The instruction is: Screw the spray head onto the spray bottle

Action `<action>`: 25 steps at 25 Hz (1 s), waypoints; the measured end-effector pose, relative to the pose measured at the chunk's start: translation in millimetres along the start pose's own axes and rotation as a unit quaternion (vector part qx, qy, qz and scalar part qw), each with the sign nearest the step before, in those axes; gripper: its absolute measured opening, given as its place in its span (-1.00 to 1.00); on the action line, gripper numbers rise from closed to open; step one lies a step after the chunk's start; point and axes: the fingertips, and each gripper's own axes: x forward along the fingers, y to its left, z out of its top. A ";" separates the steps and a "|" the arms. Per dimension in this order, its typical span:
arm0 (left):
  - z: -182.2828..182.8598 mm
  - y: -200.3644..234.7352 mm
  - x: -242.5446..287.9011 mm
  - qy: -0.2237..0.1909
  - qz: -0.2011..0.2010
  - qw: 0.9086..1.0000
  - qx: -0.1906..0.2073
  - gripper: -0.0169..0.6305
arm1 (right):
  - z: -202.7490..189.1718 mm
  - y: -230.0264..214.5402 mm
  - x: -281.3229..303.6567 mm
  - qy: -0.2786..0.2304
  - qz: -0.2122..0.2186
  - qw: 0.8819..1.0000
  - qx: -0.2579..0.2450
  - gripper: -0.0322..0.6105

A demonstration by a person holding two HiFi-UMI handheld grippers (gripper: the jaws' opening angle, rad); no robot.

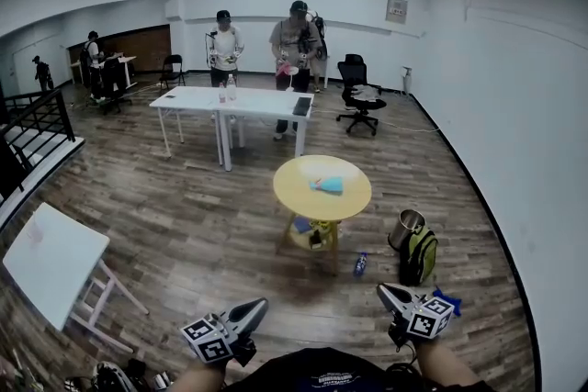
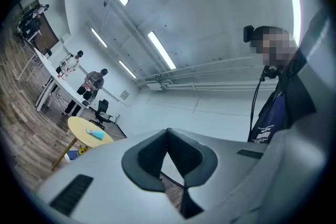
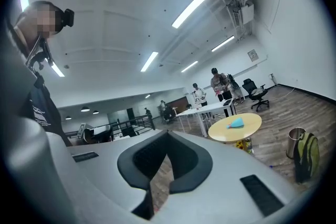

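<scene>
Big room in front of me, wooden floor (image 1: 184, 225) running all the way back. At the far end are the long white tables (image 1: 239, 101), with people (image 1: 294, 41) standing behind them. Low on my left is a small white table (image 1: 50, 257). In the middle of the floor is the round yellow table (image 1: 303, 193), well apart from both my tools. Beyond it, near the right wall, is a black office chair (image 1: 358, 92). Right of the yellow table a green-and-black backpack (image 1: 421, 257) stands on the floor, with a metal cup (image 1: 405, 228) up against it.

Now my tools, at the bottom of the head view. The left gripper (image 1: 257, 308) has its jaws pinched together with nothing between them. The right gripper (image 1: 386, 291) is the same, closed and empty.

As for the task's thing, a light-blue item (image 1: 327, 185) lies on the yellow tabletop. It's too small for me to tell whether it's the bottle or the spray head. A small blue bottle (image 1: 360, 264) stands on the floor just beside that table's foot.
</scene>
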 end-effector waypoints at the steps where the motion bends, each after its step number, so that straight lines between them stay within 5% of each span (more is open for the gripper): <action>1: 0.9 2.1 -2.6 -0.001 0.001 1.000 -0.001 -0.92 | 0.1 2.1 3.5 0.001 0.003 1.000 -0.003 -0.91; 15: 44.2 84.2 -100.6 0.008 0.032 0.999 -0.018 -0.92 | -32.5 54.6 117.9 0.010 0.004 1.000 0.009 -0.91; 25: 42.0 133.4 -48.0 0.033 0.005 0.998 -0.052 -0.92 | -23.6 6.8 146.4 0.015 -0.024 0.999 0.031 -0.91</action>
